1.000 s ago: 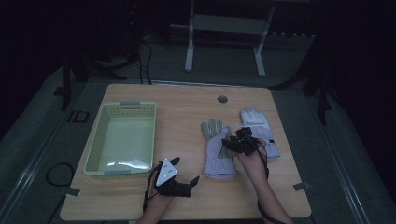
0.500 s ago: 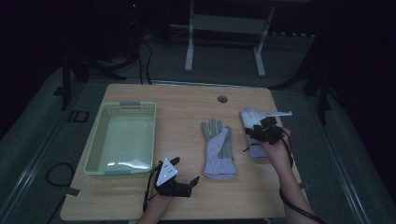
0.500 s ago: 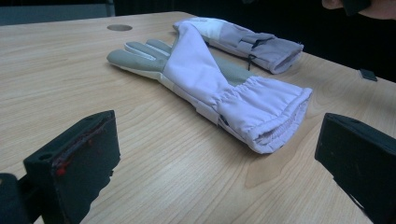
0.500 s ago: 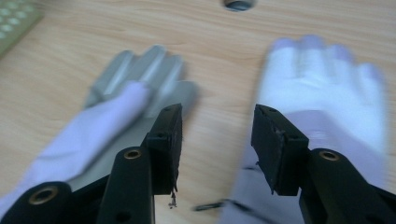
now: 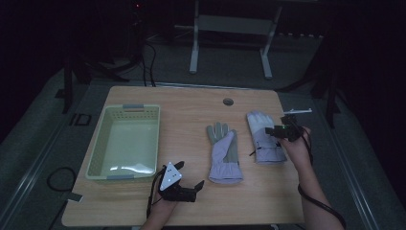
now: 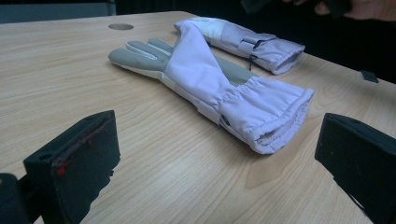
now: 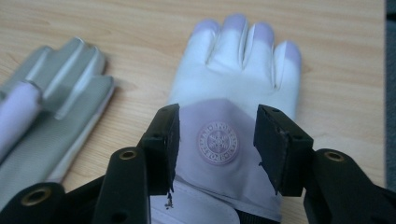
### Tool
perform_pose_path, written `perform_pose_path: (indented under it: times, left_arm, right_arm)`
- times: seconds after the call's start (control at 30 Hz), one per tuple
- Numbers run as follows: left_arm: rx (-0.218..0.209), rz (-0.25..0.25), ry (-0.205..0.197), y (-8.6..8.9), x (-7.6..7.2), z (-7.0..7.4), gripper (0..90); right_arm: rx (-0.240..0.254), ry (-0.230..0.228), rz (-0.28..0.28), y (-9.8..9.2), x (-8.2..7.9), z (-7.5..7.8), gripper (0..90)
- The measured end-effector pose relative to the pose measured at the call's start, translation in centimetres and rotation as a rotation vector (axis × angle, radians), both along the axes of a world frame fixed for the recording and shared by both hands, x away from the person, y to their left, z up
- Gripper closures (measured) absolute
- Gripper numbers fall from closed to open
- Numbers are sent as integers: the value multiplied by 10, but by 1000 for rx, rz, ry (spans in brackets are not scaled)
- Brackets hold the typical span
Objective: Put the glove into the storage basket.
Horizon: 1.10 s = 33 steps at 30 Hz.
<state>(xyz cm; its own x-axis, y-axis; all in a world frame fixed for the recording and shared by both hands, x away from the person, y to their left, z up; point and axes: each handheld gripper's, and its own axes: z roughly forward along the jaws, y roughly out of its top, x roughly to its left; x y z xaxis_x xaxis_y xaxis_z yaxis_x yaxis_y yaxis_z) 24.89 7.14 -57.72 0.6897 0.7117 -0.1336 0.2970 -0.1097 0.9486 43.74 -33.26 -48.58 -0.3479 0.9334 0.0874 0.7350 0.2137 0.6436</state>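
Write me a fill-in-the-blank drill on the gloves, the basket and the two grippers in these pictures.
1. The number of gloves lying on the table is ____.
2. The right gripper hovers with open fingers over the round ____ on the back of the right-hand glove.
3. The green basket holds ____.
4. The left gripper rests near the ____ end of the middle glove.

Missing words: two; emblem; nothing; cuff
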Motion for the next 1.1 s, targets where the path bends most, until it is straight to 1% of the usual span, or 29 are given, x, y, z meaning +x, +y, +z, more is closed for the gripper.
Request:
perform_pose_path:
  times: [0.07,0.17,0.27,0.33,0.4,0.43,0.53,0.6,0.63,0.7,0.83,0.9,0.97,1.0,1.07,1.1]
  left_arm:
    - [1,-2,-1,0,0,0,2]
    - [0,-4,-1,0,0,0,2]
    - [-3,-4,0,0,0,0,2]
    - [-3,-5,0,0,0,0,2]
    - [-3,-5,0,0,0,0,2]
    - [-3,-6,0,0,0,0,2]
    - [-3,-5,0,0,0,0,2]
    - [-2,-5,-1,0,0,0,2]
    - [-2,-5,-1,0,0,0,2]
    - [-2,-5,0,0,0,0,2]
    - [-3,-4,0,0,0,0,2]
    - [-2,-4,-1,0,0,0,2]
    - [-2,-4,0,0,0,0,2]
    - [-3,-4,0,0,0,0,2]
    - [-2,-4,-1,0,0,0,2]
    - [-2,-4,-1,0,0,0,2]
  right_arm:
    - [-6,13,-13,-1,3,-9,500]
    - [-21,36,-17,-1,8,-21,501]
    - [-9,64,-22,-1,12,-32,532]
    - [-25,74,-21,0,14,-38,533]
    - [-24,79,-23,1,15,-41,529]
    - [-47,78,-20,4,15,-42,532]
    - [-68,74,-13,7,14,-43,577]
    - [-61,78,-17,8,13,-43,613]
    - [-61,78,-17,8,13,-43,613]
    - [-60,92,-29,9,13,-42,648]
    - [-65,93,-39,11,12,-40,693]
    - [-45,100,-56,10,11,-37,729]
    - [-39,98,-67,10,9,-33,757]
    - [-35,91,-70,9,7,-30,766]
    - [-17,91,-71,8,4,-25,769]
    - [-15,90,-68,8,3,-22,771]
